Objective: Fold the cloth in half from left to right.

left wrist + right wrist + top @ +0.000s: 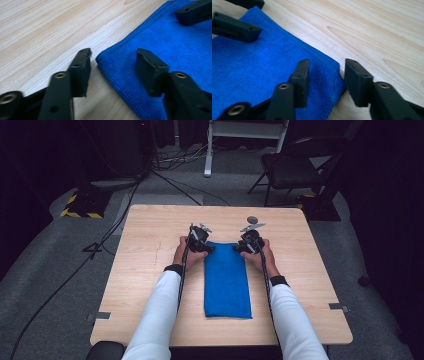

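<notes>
Blue towel point(227, 280) folded on table point(150, 270); left gripper point(113, 72) and right gripper point(325, 82) half-open, each straddling a far towel corner, unclamped

The high view is lit from above on the table point(150, 270), bright and even, while the floor and the frame's corners sink into near black. Shadows under the hands are short and soft. Both gripper views are bright and glare-free, but soft: the jaws at the bottom edge blur, and the towel point(175, 45) looks saturated.
</notes>
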Demonstrator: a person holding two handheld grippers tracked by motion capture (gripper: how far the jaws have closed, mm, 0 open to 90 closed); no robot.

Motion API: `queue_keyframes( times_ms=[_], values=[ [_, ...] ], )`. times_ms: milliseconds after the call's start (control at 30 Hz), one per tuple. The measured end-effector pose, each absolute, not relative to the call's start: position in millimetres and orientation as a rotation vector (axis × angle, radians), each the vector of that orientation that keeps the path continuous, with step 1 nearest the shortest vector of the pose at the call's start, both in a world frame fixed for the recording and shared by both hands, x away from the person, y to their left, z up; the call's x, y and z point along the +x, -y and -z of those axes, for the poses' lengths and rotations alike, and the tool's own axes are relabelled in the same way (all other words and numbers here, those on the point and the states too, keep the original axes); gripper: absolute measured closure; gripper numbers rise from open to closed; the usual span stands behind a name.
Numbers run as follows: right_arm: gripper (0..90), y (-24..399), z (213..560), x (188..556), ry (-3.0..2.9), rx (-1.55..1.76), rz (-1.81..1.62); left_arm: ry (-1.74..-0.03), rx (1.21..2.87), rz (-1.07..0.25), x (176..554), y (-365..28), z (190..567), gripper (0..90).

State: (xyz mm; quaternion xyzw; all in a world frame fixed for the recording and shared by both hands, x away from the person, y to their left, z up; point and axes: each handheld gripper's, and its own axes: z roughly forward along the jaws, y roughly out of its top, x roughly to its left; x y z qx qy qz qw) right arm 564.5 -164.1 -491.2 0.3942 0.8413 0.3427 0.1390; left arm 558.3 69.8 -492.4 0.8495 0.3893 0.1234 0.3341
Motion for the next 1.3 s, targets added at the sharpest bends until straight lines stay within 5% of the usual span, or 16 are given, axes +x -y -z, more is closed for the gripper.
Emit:
queue_keyframes(
  times_ms=[133,333,1300],
  values=[
    [81.0,162,490,561,-2.473,1.106,-1.012,-0.967,2.249,-0.312,556,-67,491,65.0],
    [84.8,161,490,558,-2.475,1.084,-0.998,-0.913,2.284,-0.309,552,-62,489,83.4],
    [85.8,164,460,550,-2.39,0.994,-1.03,-0.879,2.275,-0.443,550,-48,460,84.9]
  ],
)
